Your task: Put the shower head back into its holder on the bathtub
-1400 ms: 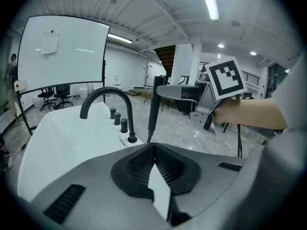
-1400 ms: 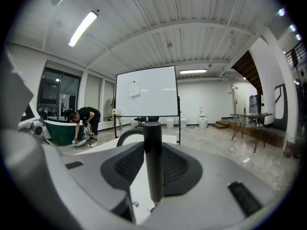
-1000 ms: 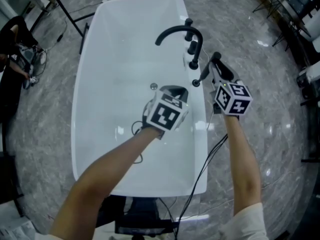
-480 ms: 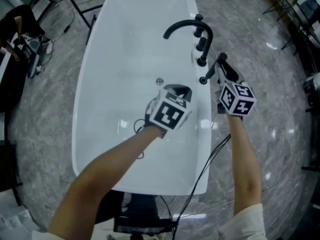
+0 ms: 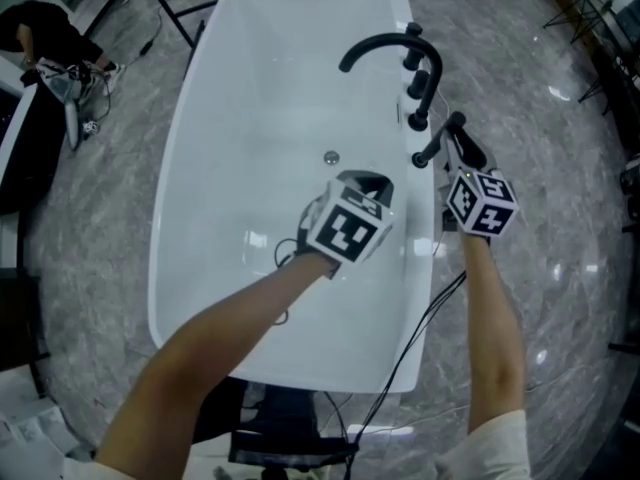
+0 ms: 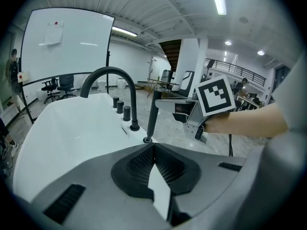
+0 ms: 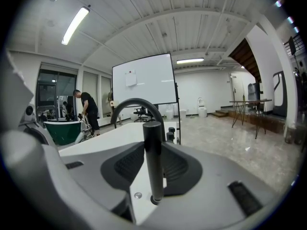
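Right tongs [image 7: 154, 150] sank | shower head [image 5: 433, 145] upright, gripped | forearm [image 5: 492, 313] extended

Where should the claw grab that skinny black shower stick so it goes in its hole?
Grab the slim black rod-shaped shower head high on its stem, coming level from the floor side of the white bathtub rim, as the right claw does. The rod stands nearly upright, so a sideways pinch holds it squarely, and its bottom tip is left free for the holder.
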Motion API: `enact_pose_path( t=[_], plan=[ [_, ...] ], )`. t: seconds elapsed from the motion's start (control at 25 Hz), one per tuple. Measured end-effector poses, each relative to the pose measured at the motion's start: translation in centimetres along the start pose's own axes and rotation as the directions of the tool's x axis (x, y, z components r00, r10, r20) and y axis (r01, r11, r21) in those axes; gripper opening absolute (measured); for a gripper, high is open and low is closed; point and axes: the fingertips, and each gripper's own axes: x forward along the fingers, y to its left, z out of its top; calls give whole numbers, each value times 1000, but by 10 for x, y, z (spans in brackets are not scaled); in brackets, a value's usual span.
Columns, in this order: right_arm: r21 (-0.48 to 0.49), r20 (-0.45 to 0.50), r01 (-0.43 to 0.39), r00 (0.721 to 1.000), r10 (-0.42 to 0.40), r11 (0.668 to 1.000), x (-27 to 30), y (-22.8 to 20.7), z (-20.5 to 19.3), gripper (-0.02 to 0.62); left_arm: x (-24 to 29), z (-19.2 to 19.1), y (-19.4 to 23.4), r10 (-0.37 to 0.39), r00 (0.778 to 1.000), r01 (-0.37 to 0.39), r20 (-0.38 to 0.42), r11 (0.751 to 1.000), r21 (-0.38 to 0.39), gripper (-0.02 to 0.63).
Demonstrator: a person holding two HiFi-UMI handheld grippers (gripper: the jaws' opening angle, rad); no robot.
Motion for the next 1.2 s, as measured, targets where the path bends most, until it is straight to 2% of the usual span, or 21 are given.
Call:
enact_pose_path(
  t=[0.24, 0.48, 0.68, 0.8, 1.04, 1.2],
  plan=[
    [3, -4, 8, 1000, -8, 1000, 12, -4, -9, 120, 11, 1, 1, -10, 1000, 10, -3, 1000, -9, 15],
    [-32, -57, 16, 998, -18, 999, 22, -2, -33, 120, 12, 0, 6, -17, 1000, 17, -3, 1000, -16, 15],
    [-25, -70, 34, 997, -35, 999, 22, -1, -35, 122, 8, -3, 11, -10, 1000, 10, 1, 1000, -28, 15],
    [-12, -99, 50, 994, -51, 999, 16, -1, -36, 163, 2, -5, 7, -13, 1000, 13, 2, 999, -33, 15],
    [19, -117, 106, 988, -103, 994, -16, 1, -23, 163, -20, 5, -9, -18, 1000, 18, 24, 1000, -16, 15],
    [65, -104, 89, 991, -82, 994, -46, 18, -12, 164, -38, 11, -26, -28, 999, 28, 46, 1000, 4, 15]
  ],
)
